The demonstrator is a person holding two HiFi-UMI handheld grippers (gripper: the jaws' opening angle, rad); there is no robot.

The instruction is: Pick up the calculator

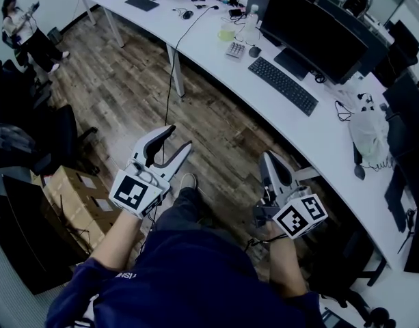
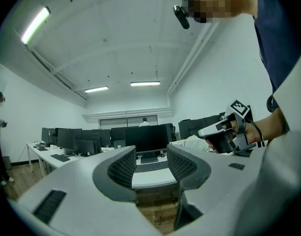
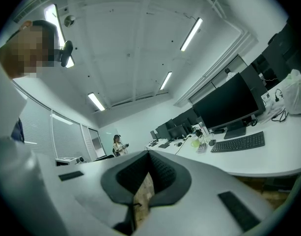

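Head view: the flat grey plastic calculator (image 1: 235, 50) beside the black keyboard (image 1: 283, 85) is judged light, rigid — best gripped edgewise — left gripper (image 1: 180, 137) spread, right gripper (image 1: 266, 158) pressed together.

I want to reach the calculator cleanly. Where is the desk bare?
Bare: the desk front between cable and calculator, and between keyboard and bag. Crowded behind the calculator: cup, mouse, bottle.
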